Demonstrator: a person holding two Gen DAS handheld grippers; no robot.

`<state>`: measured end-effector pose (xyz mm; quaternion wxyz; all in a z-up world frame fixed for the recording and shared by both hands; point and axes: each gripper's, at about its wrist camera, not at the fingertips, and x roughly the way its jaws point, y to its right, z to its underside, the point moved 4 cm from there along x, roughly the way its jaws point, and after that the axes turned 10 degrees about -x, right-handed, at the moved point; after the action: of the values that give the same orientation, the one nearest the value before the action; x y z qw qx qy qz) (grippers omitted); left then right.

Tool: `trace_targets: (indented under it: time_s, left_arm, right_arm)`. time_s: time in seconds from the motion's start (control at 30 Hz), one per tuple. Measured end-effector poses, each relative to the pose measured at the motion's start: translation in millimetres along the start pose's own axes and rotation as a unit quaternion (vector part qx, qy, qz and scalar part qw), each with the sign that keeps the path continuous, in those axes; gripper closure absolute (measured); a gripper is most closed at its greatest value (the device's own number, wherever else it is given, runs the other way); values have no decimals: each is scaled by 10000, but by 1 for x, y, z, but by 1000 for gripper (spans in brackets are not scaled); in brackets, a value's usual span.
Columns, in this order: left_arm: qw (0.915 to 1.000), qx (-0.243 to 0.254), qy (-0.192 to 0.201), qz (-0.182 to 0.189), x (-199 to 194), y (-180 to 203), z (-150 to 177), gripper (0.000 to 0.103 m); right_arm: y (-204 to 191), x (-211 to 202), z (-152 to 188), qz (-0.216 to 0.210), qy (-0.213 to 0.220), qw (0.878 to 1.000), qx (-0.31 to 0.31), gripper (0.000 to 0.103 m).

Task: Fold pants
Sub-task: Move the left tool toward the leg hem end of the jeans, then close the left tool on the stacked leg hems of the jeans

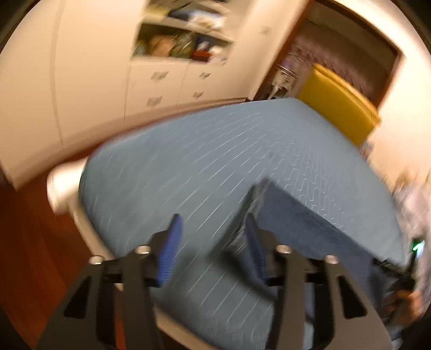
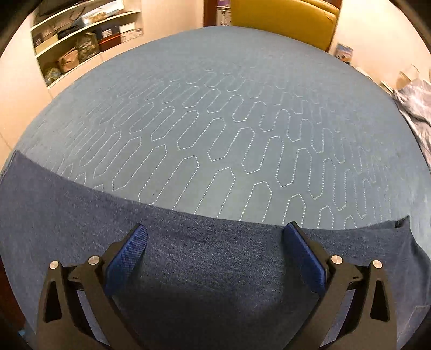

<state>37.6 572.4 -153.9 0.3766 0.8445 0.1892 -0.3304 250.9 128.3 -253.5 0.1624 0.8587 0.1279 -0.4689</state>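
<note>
Dark blue denim pants [image 2: 204, 258] lie flat across the near part of a bed with a light blue quilted cover [image 2: 215, 113]. My right gripper [image 2: 215, 234] is open, its blue-padded fingers [image 2: 126, 255] spread just above the pants' middle. In the blurred left wrist view the pants [image 1: 309, 220] stretch off to the right, with one end near my left gripper [image 1: 212, 228]. That gripper is open over the bed cover [image 1: 204, 150], its right finger [image 1: 253, 242] close to the pants' end; I cannot tell if it touches.
A yellow chair [image 2: 285, 18] stands at the bed's far end. Shelves with boxes and bags [image 2: 78, 43] are on the far left wall. A patterned cloth [image 2: 414, 107] lies at the bed's right edge. White cabinets [image 1: 167, 80] and wooden floor [image 1: 32, 242] lie left.
</note>
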Motion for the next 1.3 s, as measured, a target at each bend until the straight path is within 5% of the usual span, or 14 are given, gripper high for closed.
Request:
trace_targets:
  time_s: [0.07,0.17,0.33,0.47,0.53,0.6,0.63,0.73,0.87,1.07,1.3]
  left_arm:
    - [9976,-360,-282,518,-2,-15,7,59]
    - [9923,-507,-571,974,3,-10,15,59]
    - [9817,-757,-1179,1289,30,-1,38,65]
    - [9806,-862,-1144,1338,43,-2,36,67]
    - [9873,-760,-932,1038,43,-10,33,85]
    - [9919,-602,-815,765,42,-8,28,82]
    - [9960,-419,-661,423,39,2,28,71]
    - [9998,87,-135,-101,20,14,26,69]
    - [9991,327,-251,-7,14,34,34,66]
    - [9891,-915,-953,648,29,8,52,55]
    - [9790,-1285,-1059,1178,46,1,45,49]
  right_arm:
    - [3,-11,-6,194,92,9997,87,5]
    - [-14,-35,-1,-118,299,9994,108,5]
    - [-49,-59,18,-468,429,9980,23,5]
    - [-78,-63,32,-570,484,9972,-81,7]
    - [-84,-60,38,-516,434,9977,-77,7]
    - [-87,-51,45,-467,250,9986,-51,8]
    - [-87,-47,48,-405,172,9990,-54,9]
    - [-85,-38,56,-368,71,9993,-26,9]
    - [-89,-36,57,-301,86,9995,-80,9]
    - [-90,-36,63,-325,133,9993,-96,8]
    - [-89,-35,67,-328,180,9992,-113,7]
